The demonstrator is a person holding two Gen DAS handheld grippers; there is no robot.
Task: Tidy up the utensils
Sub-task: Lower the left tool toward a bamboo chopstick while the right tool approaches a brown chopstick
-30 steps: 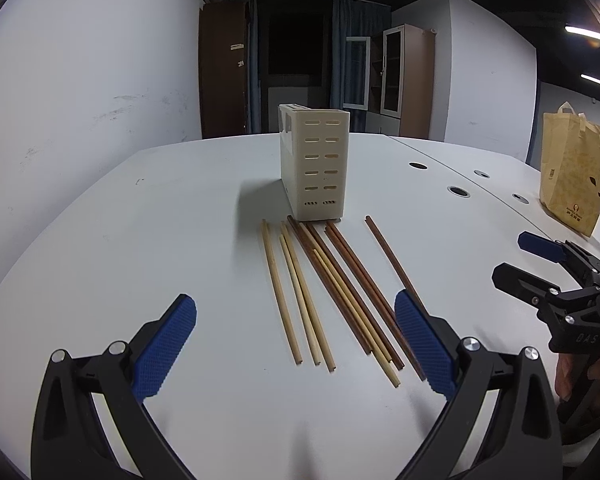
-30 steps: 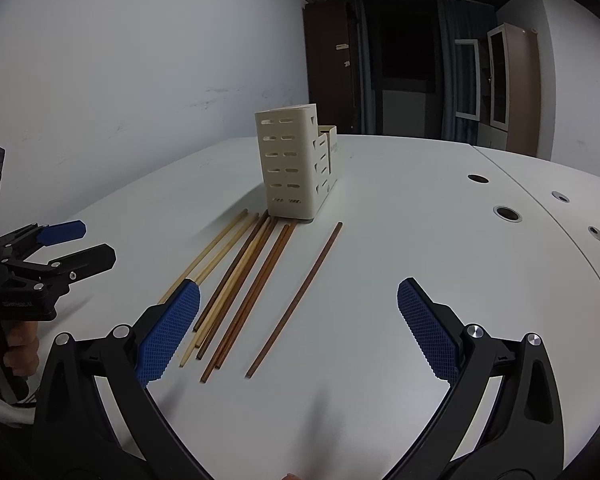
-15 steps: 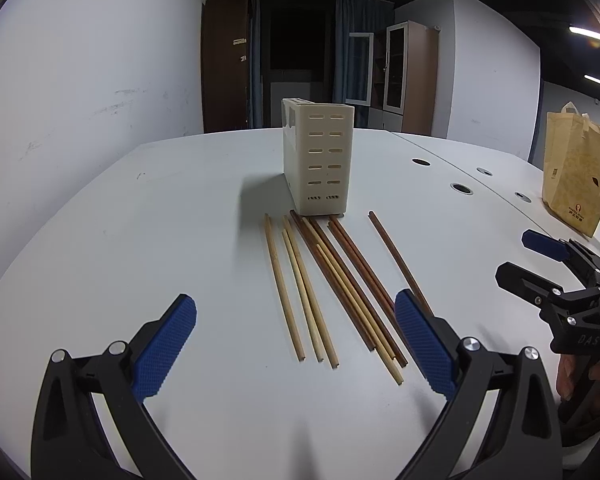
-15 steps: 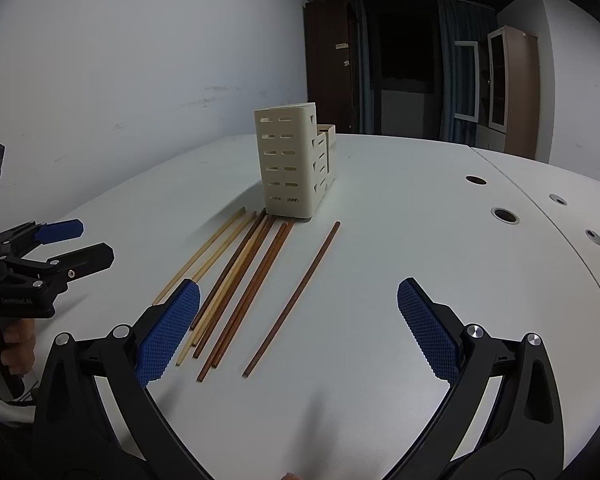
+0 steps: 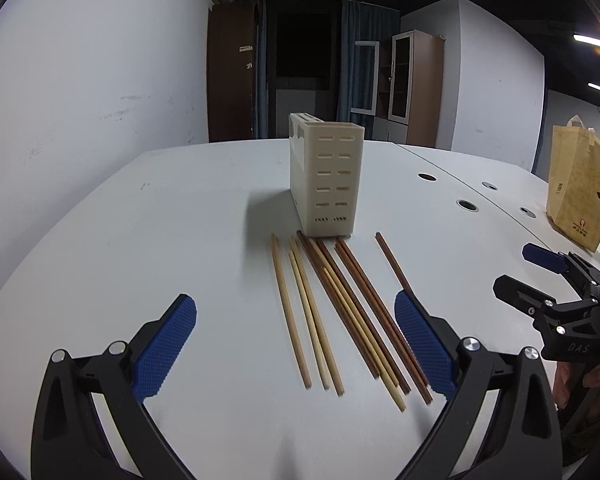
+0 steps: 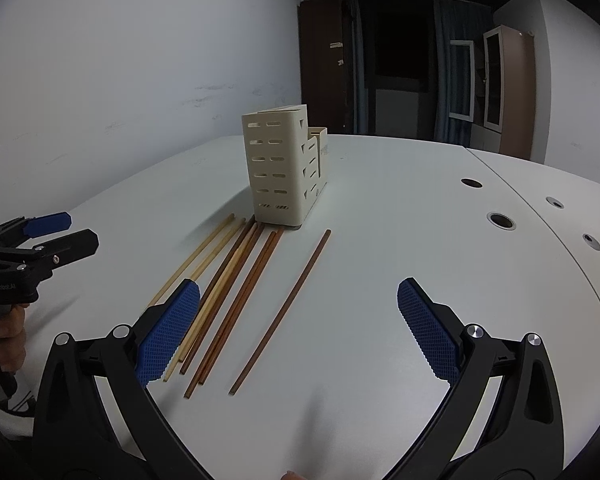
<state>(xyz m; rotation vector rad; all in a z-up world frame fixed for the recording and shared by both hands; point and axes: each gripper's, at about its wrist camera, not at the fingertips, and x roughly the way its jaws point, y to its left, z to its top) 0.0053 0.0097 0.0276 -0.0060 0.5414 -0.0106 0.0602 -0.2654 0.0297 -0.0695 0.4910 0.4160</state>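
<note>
Pre-grasp: both grippers, left [image 5: 296, 344] & right [image 6: 298, 332], fingers apart, empty; next pinch chopsticks [image 5: 340, 312] mid-frame, drop into holder [image 5: 326, 178].

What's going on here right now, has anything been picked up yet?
Nothing is picked up yet. A person holds two tools above the white table; the left tool and the right tool are both open and empty. A row of light and dark wooden chopsticks lies flat in front of the cream slotted plastic utensil holder, with one dark brown chopstick lying apart on the right. No chopstick stands in the holder as far as the views show.
</note>
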